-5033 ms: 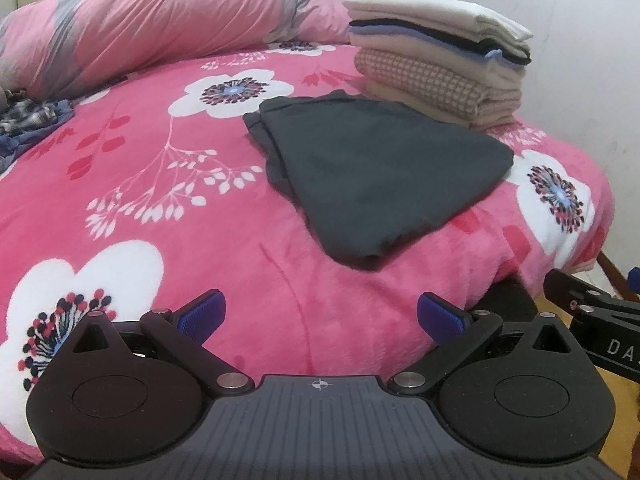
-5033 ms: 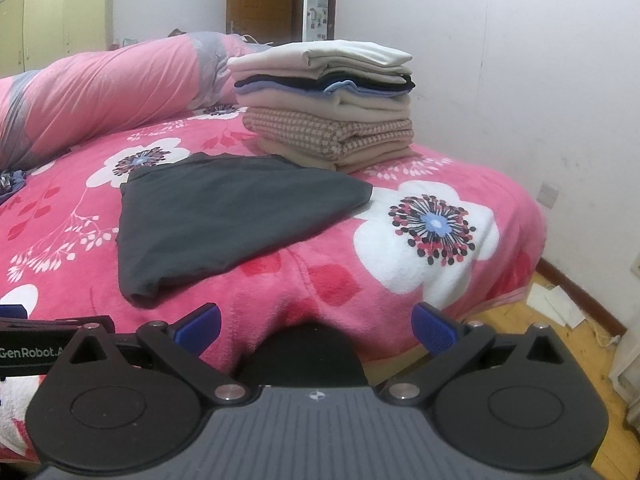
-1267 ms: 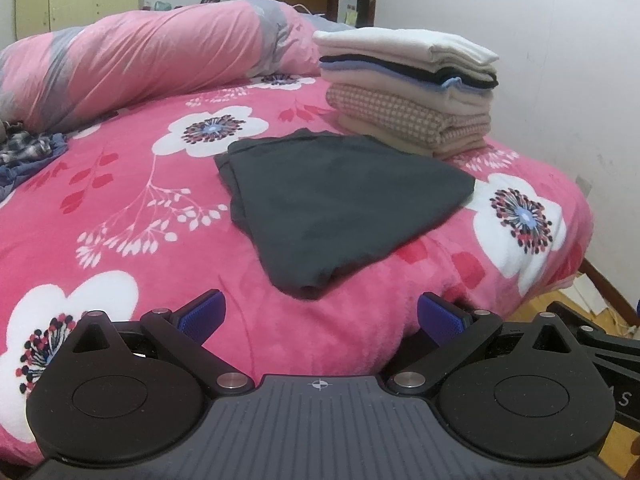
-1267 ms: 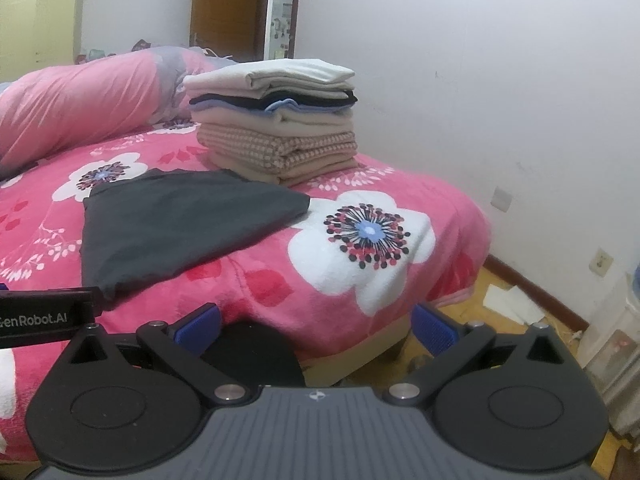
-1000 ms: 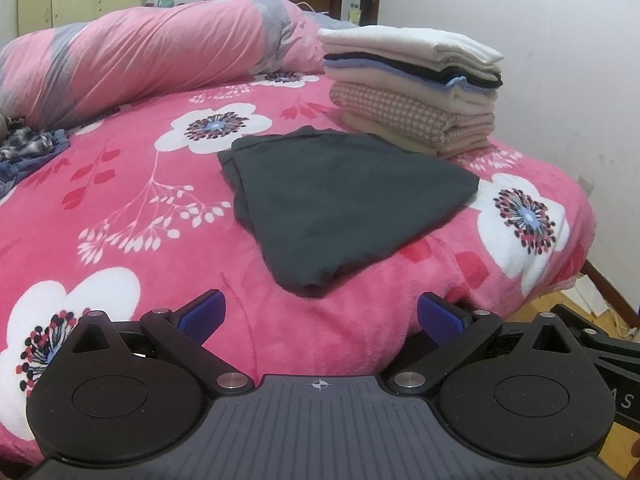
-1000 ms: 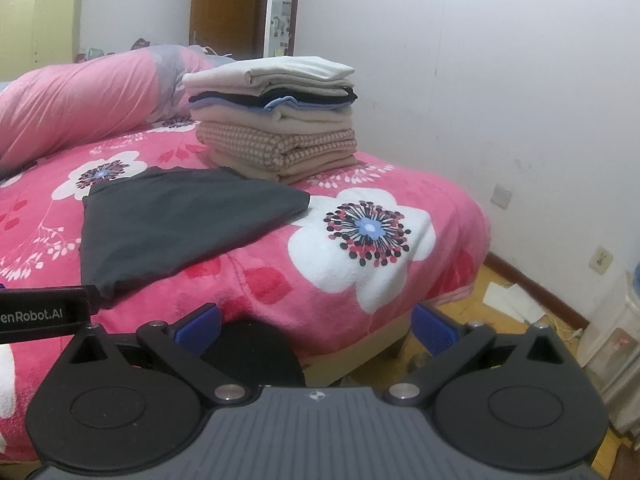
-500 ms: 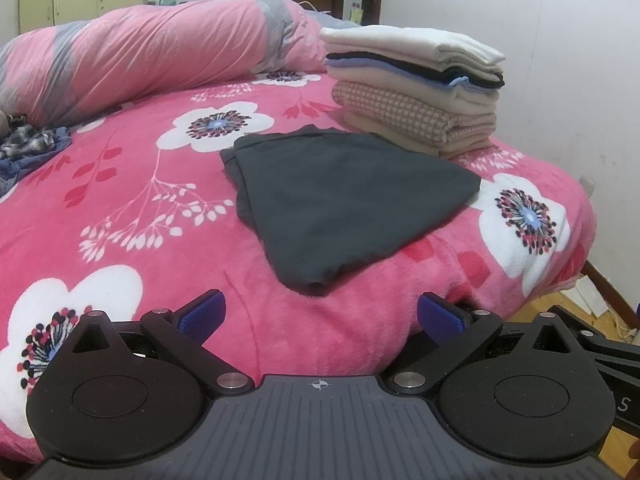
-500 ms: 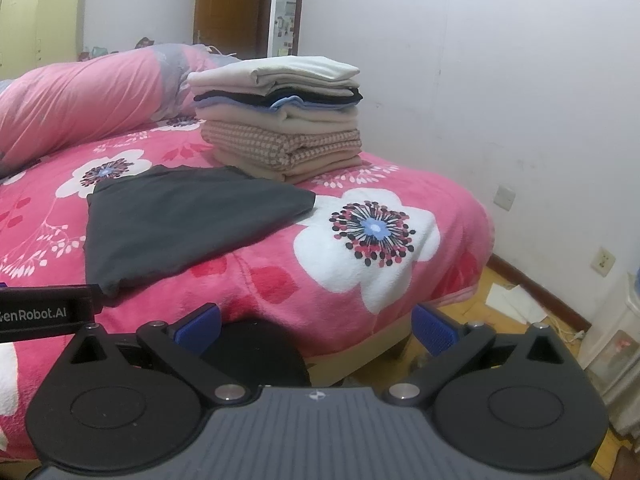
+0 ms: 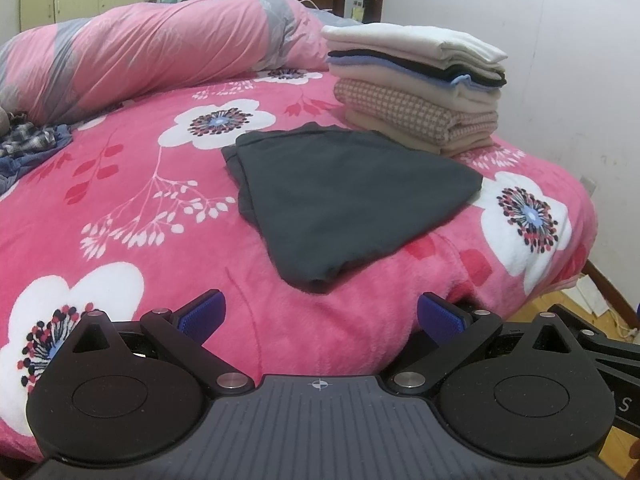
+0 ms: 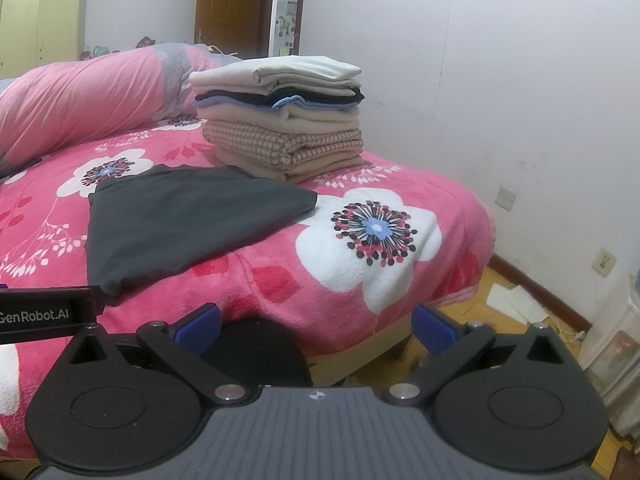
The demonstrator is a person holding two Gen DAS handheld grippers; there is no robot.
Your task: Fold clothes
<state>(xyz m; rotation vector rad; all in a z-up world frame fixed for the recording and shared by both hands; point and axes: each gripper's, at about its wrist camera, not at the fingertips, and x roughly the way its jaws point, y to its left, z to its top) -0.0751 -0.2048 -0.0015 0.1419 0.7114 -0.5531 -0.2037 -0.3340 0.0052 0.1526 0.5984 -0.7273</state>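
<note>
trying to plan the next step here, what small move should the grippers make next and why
Probably bring both open grippers, left and right, forward to the near edge of the dark grey garment. It lies flat, partly folded on the pink floral blanket, beside the folded stack, and neither gripper holds anything.

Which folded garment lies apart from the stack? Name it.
The dark grey garment, lying flat on the pink floral blanket in front of the stack of folded clothes; every other folded piece sits in that stack.

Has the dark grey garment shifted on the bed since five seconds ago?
No. The dark grey garment lies just in front of the folded stack, as before; only the cameras moved.
</note>
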